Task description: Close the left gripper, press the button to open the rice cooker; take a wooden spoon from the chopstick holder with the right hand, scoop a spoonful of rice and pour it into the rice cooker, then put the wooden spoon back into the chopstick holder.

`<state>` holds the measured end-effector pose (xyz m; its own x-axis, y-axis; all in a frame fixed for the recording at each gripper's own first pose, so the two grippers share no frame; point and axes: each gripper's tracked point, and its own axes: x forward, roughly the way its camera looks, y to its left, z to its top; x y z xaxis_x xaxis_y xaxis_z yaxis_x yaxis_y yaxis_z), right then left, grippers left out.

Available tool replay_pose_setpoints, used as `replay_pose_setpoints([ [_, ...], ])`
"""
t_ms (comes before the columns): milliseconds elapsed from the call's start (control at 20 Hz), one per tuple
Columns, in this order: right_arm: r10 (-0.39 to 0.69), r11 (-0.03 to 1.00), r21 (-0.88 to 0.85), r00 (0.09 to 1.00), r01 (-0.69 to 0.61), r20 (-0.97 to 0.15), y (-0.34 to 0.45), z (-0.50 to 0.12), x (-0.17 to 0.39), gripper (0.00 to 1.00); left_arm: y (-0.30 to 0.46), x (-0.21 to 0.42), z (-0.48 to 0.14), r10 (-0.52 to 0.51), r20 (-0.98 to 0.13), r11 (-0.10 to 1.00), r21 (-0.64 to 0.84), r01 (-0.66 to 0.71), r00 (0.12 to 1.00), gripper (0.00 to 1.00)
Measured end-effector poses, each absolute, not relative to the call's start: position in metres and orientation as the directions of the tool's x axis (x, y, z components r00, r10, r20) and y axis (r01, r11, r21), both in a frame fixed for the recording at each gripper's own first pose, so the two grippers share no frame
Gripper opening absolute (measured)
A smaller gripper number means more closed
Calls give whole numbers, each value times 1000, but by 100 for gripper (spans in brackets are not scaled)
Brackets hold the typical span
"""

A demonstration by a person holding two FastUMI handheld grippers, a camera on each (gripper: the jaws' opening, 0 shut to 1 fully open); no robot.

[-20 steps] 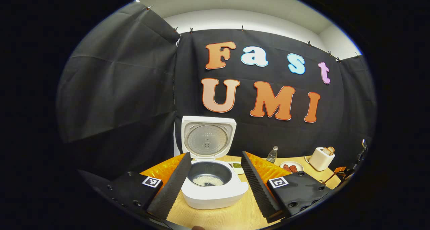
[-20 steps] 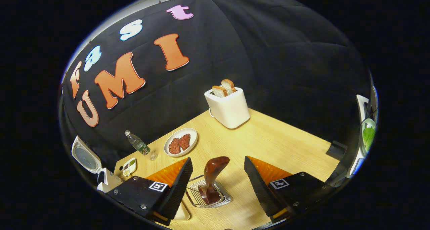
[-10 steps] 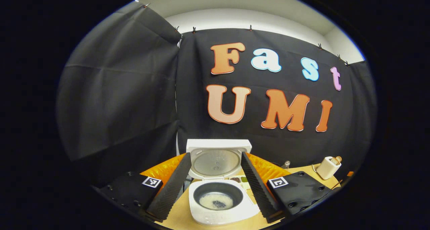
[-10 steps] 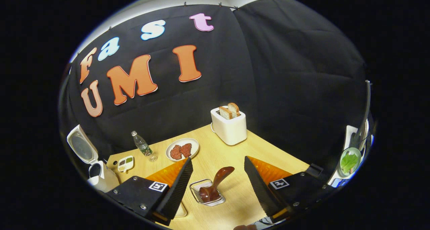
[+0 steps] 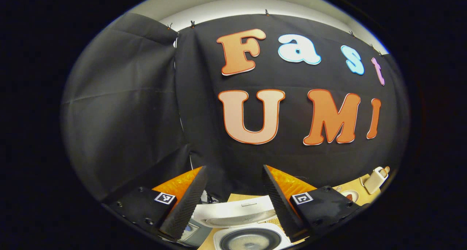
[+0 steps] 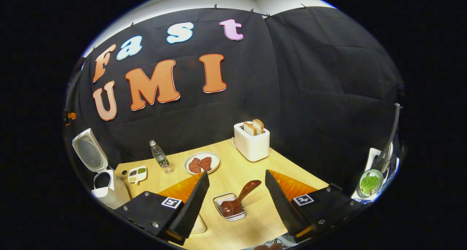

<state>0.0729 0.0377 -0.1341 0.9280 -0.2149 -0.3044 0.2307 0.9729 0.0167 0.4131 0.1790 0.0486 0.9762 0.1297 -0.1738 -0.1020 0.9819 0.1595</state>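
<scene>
The white rice cooker (image 5: 251,239) stands open at the bottom of the left gripper view, its lid (image 5: 233,215) up and its dark pot below. My left gripper (image 5: 233,168) hangs open above it, holding nothing. In the right gripper view the same cooker (image 6: 104,182) sits at the table's far left. A dark wooden spoon (image 6: 242,197) leans in the wire chopstick holder (image 6: 224,199), handle up to the right. My right gripper (image 6: 236,172) is open, back from the spoon and apart from it.
On the wooden table (image 6: 288,162) stand a white toaster (image 6: 251,142) with bread, a plate of meat (image 6: 201,163), a small bottle (image 6: 159,157) and a divided dish (image 6: 135,174). A leaf on a plate (image 6: 370,182) sits at the right edge.
My left gripper has moved in over the cooker and tipped up, so the cooker slid to the view's bottom. My right gripper has drawn back from the spoon, which stays in the holder.
</scene>
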Motion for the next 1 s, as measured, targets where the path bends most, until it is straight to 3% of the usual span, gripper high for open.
replay_pose_setpoints([
  [450, -206, 976, 11, 942, 216, -264, 46, -101, 78, 95, 195, 436, -33, 140, -336, 990, 76, -121, 932, 100],
  [1000, -64, 998, 11, 965, 69, -256, 96, -102, 90, 95, 164, 315, -70, 97, -318, 992, 107, -66, 943, 100],
])
